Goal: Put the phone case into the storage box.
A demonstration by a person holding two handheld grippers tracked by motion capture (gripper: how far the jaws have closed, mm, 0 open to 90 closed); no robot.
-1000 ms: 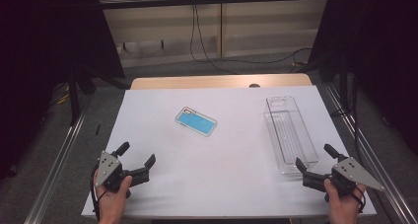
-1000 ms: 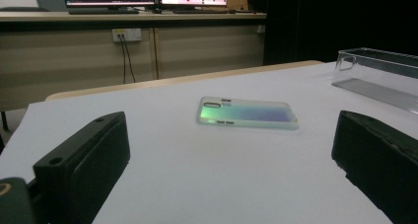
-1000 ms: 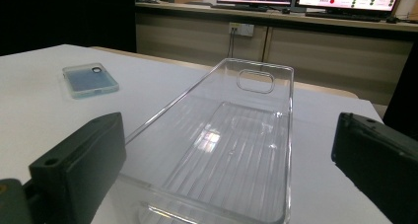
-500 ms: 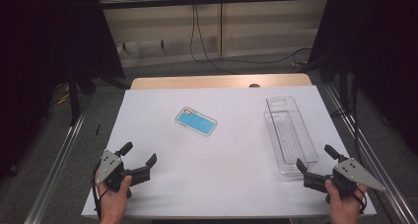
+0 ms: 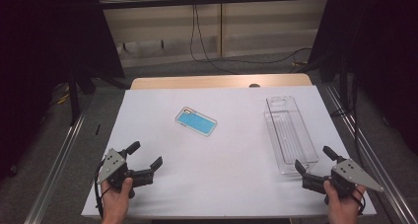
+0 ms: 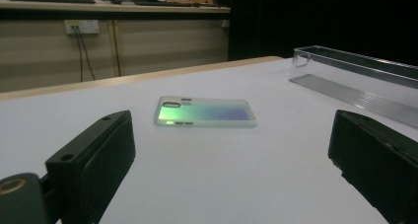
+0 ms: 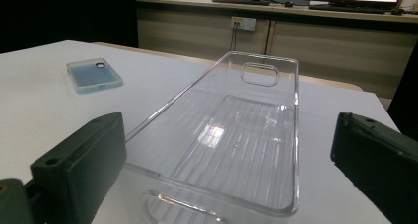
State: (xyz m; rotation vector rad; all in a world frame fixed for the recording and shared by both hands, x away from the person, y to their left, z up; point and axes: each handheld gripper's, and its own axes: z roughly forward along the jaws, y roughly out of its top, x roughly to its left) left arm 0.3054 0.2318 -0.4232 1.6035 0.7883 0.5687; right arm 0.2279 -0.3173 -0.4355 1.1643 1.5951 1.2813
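Observation:
A blue phone case lies flat in the middle of the white table, and I see the phone case ahead between the left jaws and the phone case far left in the right gripper view. A clear plastic tray lies lengthwise at the right; this tray sits empty just in front of the right jaws. My left gripper rests open at the front left. My right gripper stands open at the front right, by the tray's near end.
A wooden table edge runs behind the white surface. Metal rails flank the table on both sides. Cables hang along the back wall. Broad bare white surface lies between the grippers.

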